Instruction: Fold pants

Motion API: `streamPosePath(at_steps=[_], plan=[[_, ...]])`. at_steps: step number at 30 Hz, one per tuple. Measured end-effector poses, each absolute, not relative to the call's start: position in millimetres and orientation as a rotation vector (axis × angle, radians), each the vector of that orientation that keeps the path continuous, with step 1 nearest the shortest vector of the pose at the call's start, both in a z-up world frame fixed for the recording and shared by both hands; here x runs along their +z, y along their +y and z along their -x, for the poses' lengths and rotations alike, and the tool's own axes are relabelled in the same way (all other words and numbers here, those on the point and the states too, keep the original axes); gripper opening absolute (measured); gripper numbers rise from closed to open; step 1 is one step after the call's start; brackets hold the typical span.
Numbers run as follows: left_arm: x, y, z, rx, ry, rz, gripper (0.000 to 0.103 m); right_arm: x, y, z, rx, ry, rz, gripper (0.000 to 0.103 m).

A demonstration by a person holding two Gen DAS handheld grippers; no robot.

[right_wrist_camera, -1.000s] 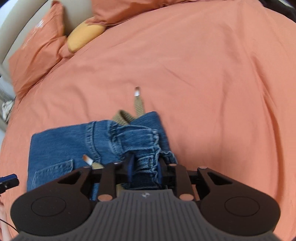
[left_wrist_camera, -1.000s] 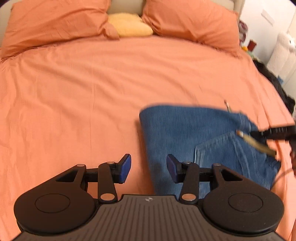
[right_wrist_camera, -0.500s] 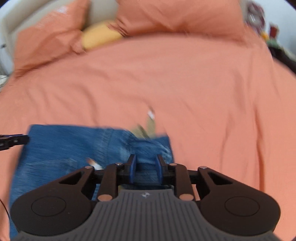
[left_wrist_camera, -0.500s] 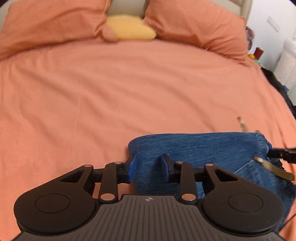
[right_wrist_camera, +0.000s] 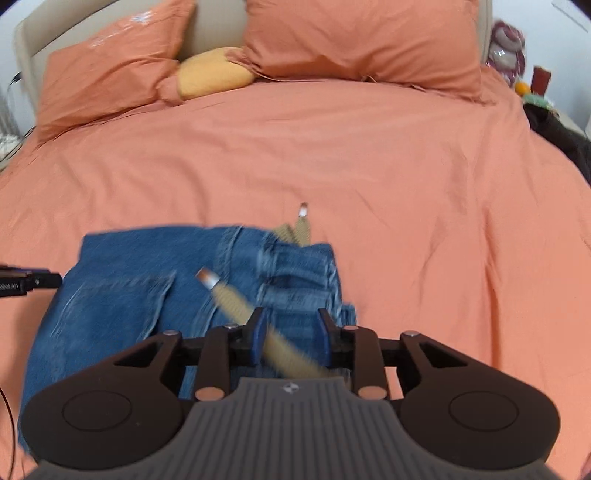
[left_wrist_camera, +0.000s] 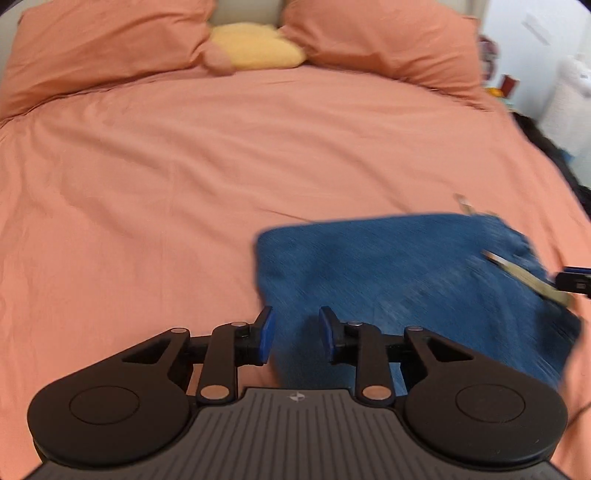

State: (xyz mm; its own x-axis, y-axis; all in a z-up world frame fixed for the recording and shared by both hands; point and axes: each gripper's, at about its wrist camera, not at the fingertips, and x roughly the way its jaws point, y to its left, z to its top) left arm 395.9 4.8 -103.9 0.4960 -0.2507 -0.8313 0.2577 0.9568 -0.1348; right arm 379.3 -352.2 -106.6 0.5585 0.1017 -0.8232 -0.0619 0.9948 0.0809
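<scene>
The folded jeans (right_wrist_camera: 155, 295) lay on an orange bedspread (right_wrist_camera: 369, 155) that covered the whole bed. Beyond the fingers of both grippers, at the head of the bed, two orange pillows (left_wrist_camera: 110, 44) leaned against a pale headboard (right_wrist_camera: 214, 26), with a yellow cushion (left_wrist_camera: 255, 48) wedged between them. To the right of the bed stood a white wall (left_wrist_camera: 535, 40) and some cluttered small things on a side table, too blurred to name.

The left gripper (left_wrist_camera: 293, 334) hung with its blue-padded fingers (left_wrist_camera: 265, 334) moderately apart and nothing between them; the left edge of the jeans (left_wrist_camera: 388, 280) ran just under and ahead of the gap, with the denim spreading off to the right of the fingers.

The right gripper (right_wrist_camera: 290, 339) also had its fingers apart, over the bunched waistband (right_wrist_camera: 299, 273). A tan belt (right_wrist_camera: 236, 299) with a metal tip crossed diagonally through the gap between those fingers, but the pads did not press on it. A second belt end (right_wrist_camera: 301, 221) poked out onto the bedspread just past the waistband. A back pocket (right_wrist_camera: 122, 299) showed to the left of the right fingers.
</scene>
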Motion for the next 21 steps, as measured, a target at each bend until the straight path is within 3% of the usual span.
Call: streamPosePath(at_steps=[6,13,21], plan=[[-85.5,-6.6,-330.4,-0.406,1.002,-0.041,0.03,-98.2,-342.3,-322.5,0.153,0.944,0.048,0.026],[-121.5,-9.3,-282.4,-0.406,1.084,-0.092,0.026,-133.5,-345.8,-290.2,0.116,0.938,0.084,0.026],[-134.5,10.1,-275.5,-0.333,1.103,0.071,0.043,-165.9,-353.8,-276.8,0.068,0.883,-0.032,0.027]])
